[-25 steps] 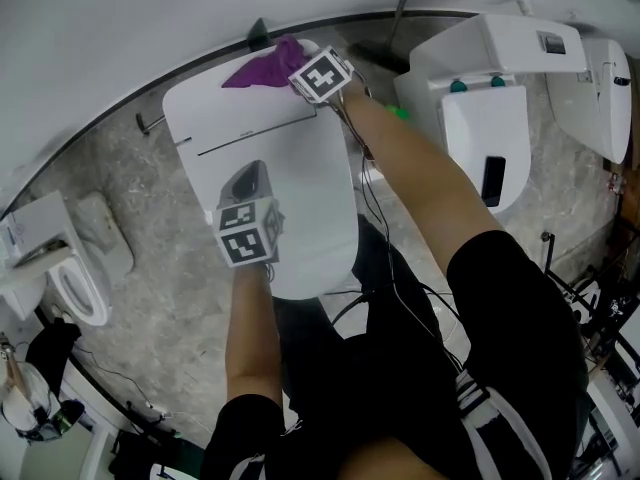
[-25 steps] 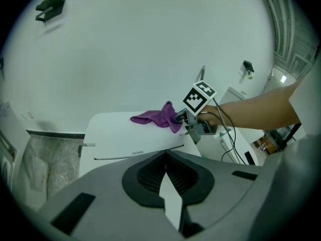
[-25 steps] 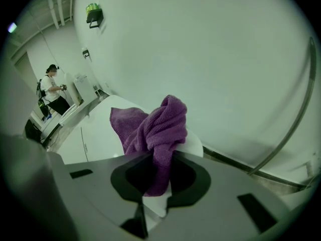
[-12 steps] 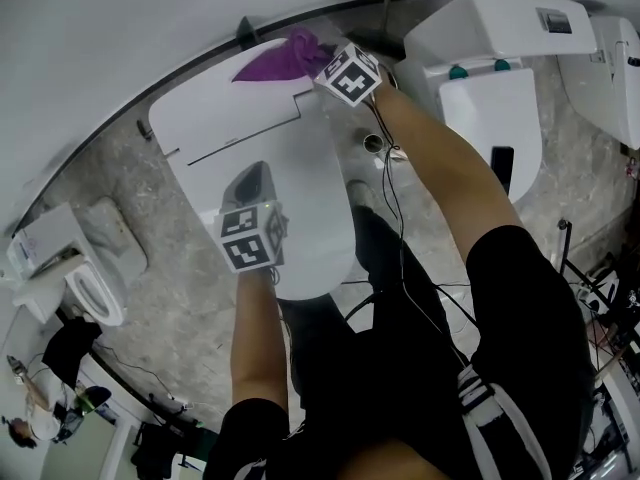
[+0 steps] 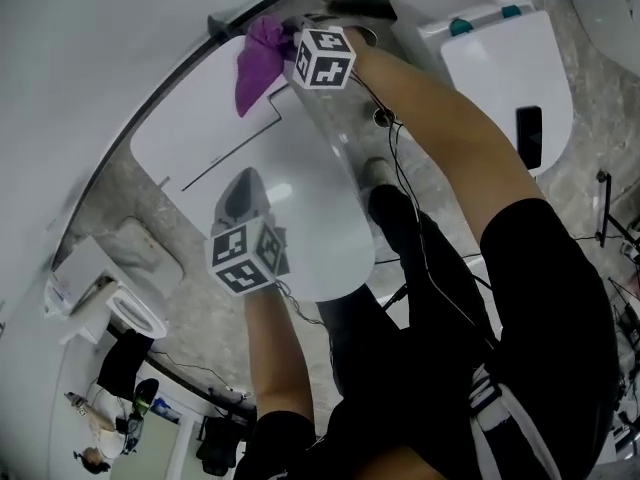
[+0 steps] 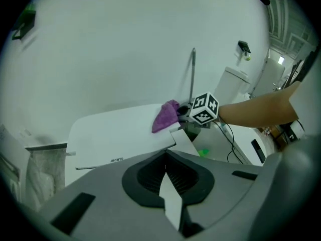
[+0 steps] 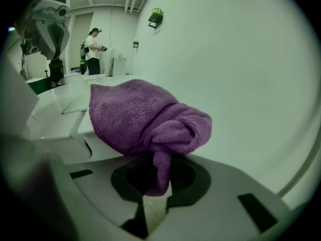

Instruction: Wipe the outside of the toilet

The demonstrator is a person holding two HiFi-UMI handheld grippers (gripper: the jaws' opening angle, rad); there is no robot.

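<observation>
**Purple cloth (image 5: 256, 58) at back corner of white toilet (image 5: 300, 208)**

The terry cloth, bunched and knotted-looking, hangs pinched in the closed jaws of the right hand-held gripper (image 5: 288, 50) and lies against the far corner of the toilet's flat rear section, close to the wall (image 5: 100, 48). The toilet is glossy white, its lid down. The left hand-held gripper (image 6: 166, 157) rests on that lid, jaws together with nothing between them. The count in the head view is one cloth, two hand-held grippers and three toilets, with one neighbour (image 5: 505, 78) on the right and another (image 5: 115, 293) on the left, on speckled grey floor (image 5: 195, 313).
</observation>
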